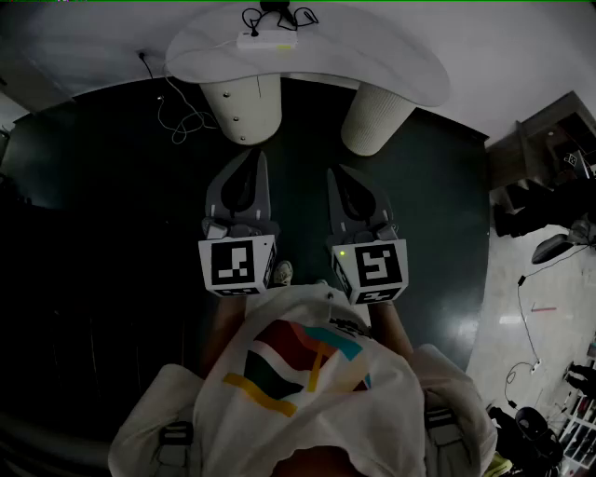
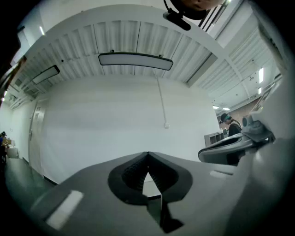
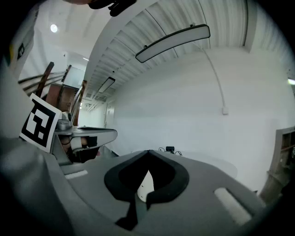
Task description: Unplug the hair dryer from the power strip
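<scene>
Left gripper [image 1: 262, 160], right gripper [image 1: 332, 177]: fingers closed, empty, carried level mid-frame; power strip [image 1: 266, 40], top centre, not yet reached.

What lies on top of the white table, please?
On the white table lies a white power strip, with black cables bunched behind it. What the cables lead to, and which socket is used, is too small to tell.

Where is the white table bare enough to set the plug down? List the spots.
Bare: the white table from the power strip rightward to its rounded end, and a smaller patch left of the strip. Crowded: the far middle edge, where the strip and the black cords bunch together.
</scene>
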